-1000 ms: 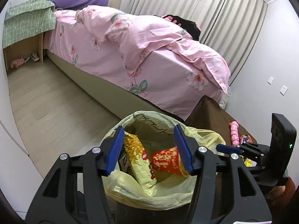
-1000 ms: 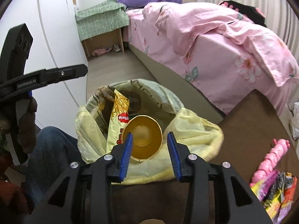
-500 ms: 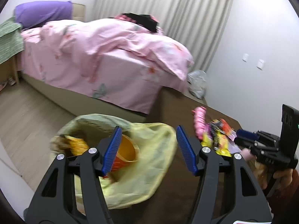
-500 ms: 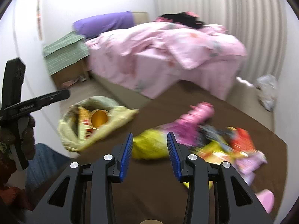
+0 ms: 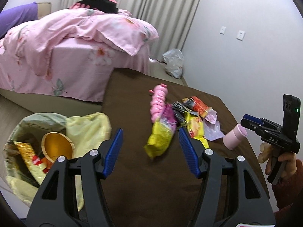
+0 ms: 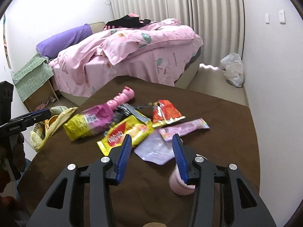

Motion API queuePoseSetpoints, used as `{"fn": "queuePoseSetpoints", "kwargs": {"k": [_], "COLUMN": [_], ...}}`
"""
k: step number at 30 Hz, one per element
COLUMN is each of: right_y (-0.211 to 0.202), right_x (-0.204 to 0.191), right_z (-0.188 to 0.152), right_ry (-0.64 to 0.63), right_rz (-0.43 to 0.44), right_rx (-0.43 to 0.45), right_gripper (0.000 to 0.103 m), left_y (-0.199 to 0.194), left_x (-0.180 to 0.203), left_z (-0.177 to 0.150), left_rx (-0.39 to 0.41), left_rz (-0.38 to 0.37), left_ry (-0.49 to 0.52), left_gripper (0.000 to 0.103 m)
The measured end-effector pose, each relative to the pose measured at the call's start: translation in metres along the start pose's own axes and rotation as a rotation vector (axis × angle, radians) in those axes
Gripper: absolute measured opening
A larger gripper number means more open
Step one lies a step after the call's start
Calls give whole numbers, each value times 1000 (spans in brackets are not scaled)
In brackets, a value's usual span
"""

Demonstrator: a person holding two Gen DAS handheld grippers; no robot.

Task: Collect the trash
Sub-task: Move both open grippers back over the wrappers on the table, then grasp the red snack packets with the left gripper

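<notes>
Both tongs are empty: left tongs (image 5: 150, 150) stand apart above the brown tabletop (image 5: 132, 179), right tongs (image 6: 151, 156) are opening over a pale plastic pouch (image 6: 153, 149). Snack wrappers (image 6: 130, 130) lie mid-tabletop; the yellow trash bag (image 5: 85, 126) sits off its left edge.

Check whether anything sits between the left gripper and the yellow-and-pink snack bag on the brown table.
Nothing visible does. The left gripper is empty, and only bare brown table lies between its fingers and the yellow-and-pink snack bag. The other wrappers lie to the bag's right, off that line.
</notes>
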State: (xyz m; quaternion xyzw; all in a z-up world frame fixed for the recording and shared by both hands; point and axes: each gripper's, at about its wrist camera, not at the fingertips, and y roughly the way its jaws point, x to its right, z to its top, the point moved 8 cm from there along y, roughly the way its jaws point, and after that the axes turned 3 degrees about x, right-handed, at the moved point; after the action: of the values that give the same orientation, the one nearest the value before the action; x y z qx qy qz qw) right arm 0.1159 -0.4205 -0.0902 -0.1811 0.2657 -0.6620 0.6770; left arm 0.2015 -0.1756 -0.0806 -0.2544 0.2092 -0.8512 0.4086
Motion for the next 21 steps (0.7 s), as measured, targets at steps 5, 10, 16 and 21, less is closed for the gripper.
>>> {"fn": "queuePoseSetpoints", "kwargs": {"k": [5,10,16,21], "right_y": [0,0,16,22], "right_x": [23,61,118,139], "right_z": [-7,0,10,1], "right_ry": [7,24,47,71], "right_rz": [-41,-113,-194,-227], "right_rx": [-8,3,6,8], "right_gripper": [42,42,42,42], "left_y": [21,37,60,93], "left_x": [28,54,89,126], "left_z": [-8,-15,-10,9], "left_rx": [-45,-74,-87,-60], "left_rz": [-48,-86,-148,-196], "left_ry": [41,70,100,185], "left_gripper": [58,58,58,58]}}
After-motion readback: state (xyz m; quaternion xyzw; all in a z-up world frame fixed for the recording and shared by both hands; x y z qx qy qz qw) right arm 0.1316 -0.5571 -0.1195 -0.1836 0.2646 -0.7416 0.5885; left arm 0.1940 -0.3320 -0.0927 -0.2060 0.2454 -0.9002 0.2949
